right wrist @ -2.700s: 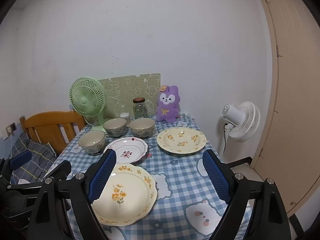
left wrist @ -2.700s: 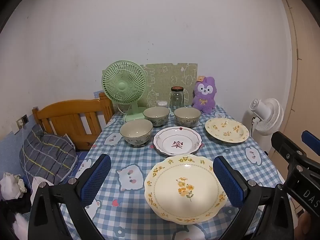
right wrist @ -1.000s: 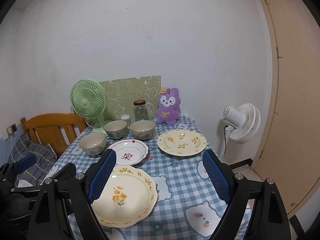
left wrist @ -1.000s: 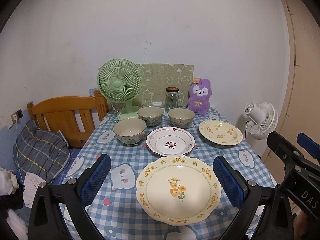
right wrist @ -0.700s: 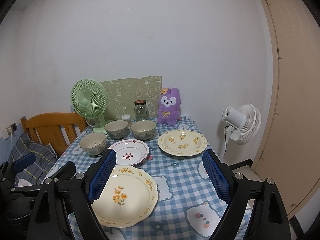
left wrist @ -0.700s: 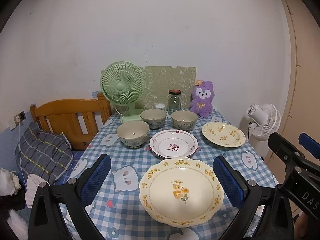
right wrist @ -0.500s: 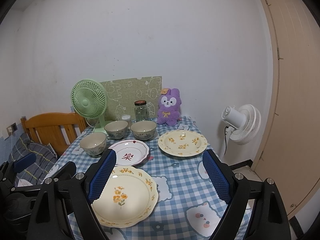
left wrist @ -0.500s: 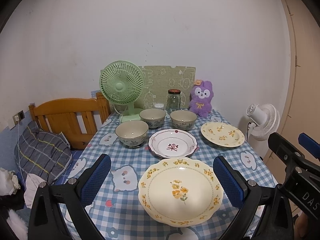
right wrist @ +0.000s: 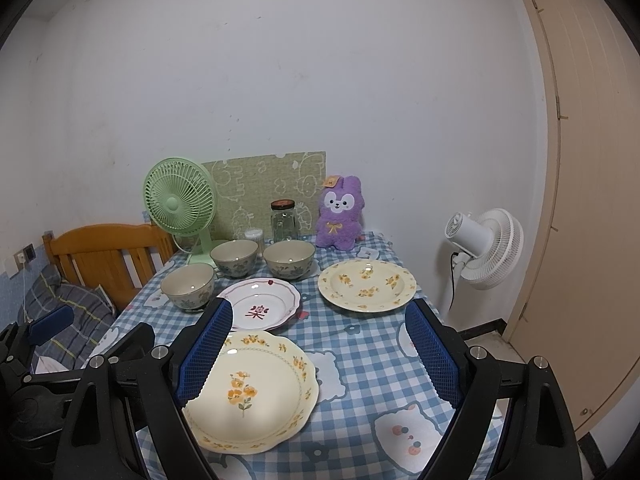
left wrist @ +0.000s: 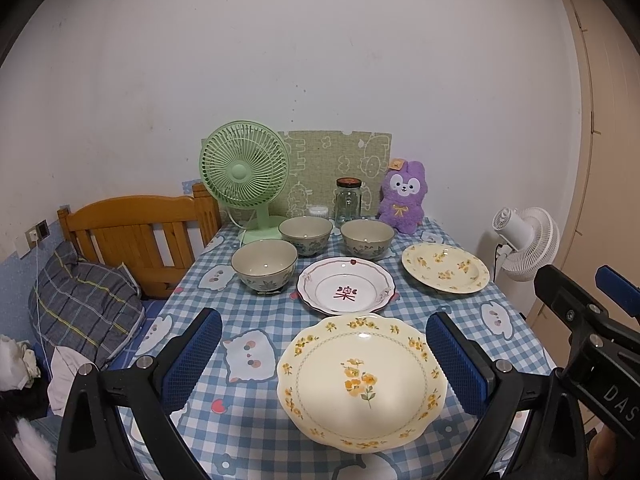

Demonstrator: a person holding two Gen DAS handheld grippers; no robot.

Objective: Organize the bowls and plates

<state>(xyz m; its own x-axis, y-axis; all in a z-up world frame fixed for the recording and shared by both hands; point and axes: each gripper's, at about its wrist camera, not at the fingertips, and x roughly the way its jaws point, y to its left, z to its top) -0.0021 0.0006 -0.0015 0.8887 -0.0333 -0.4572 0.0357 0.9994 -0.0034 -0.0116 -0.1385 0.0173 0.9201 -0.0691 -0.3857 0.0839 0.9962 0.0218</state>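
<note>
Two hand-held grippers are hovering above the near end of a table draped in a blue-checked tablecloth (left wrist: 256, 400), each with its blue-padded fingers spread wide apart and gripping nothing. The left gripper (left wrist: 324, 356) is framing the near yellow-flowered plate (left wrist: 362, 378), which is lying flat at the near edge of the cloth. The right gripper (right wrist: 318, 350) is hanging over the same corner, its left pad (right wrist: 204, 350) overlapping that plate's rim in the right wrist view, though contact cannot be judged.

Just beyond the near plate, a red-rimmed plate (left wrist: 346, 285) is sitting at the table's centre, its near edge almost touching the flowered rim. To its right, apart from both, a second yellow-flowered plate (left wrist: 445, 267) is resting near the right edge.

Three bowls are standing upright to the far left of the plates: a left bowl (left wrist: 264, 266) beside the red-rimmed plate, a middle bowl (left wrist: 305, 235) behind it, and a right bowl (left wrist: 367, 239) alongside.

Along the far wall, a green desk fan (left wrist: 244, 172), a glass jar (left wrist: 348, 202) and a purple plush rabbit (left wrist: 403, 197) are lining up in front of a green patterned board (left wrist: 340, 156).
</note>
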